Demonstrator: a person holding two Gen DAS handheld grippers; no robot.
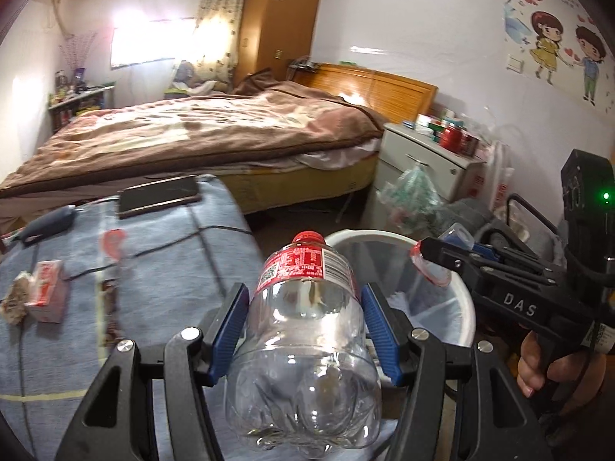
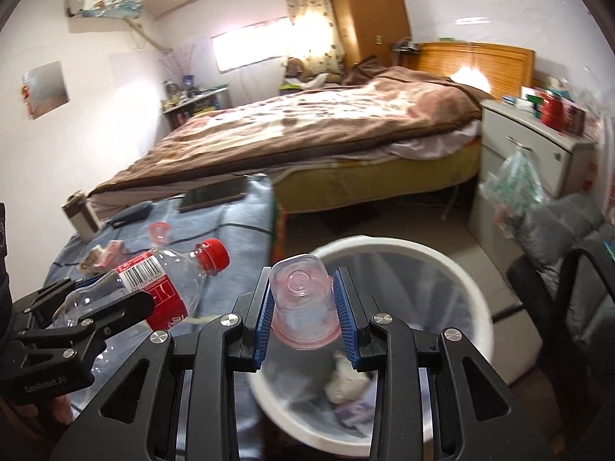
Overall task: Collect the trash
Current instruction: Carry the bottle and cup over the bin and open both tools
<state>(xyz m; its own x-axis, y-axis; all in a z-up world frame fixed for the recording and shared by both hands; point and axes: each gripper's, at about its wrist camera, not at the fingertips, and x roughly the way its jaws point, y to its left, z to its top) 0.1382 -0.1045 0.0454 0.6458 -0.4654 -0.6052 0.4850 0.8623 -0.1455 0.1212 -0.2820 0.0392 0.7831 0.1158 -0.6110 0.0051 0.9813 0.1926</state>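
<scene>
Bedroom scene: blue plaid cloth surface (image 1: 161, 276) at lower left, brown-blanketed bed (image 1: 200, 130) mid-frame, wooden wardrobe (image 1: 280, 19) at top. Left gripper (image 1: 303, 330) clamps an empty plastic bottle (image 1: 307, 349) at bottom centre. Right gripper (image 2: 305, 319) pinches a clear plastic cup (image 2: 301, 303) over the white trash bin (image 2: 469, 280), lower centre. Phone (image 1: 157, 196) and red-white carton (image 1: 48, 290) lie on the cloth.

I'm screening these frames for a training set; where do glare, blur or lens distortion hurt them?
Left wrist view: the window is blown out, glare streaks the headboard, and the fisheye bends the wall; the bottle in the left claw stays sharp. Right wrist view: the white bin rim is motion-blurred and the window overexposed; the cup in the right claw is clear.
</scene>
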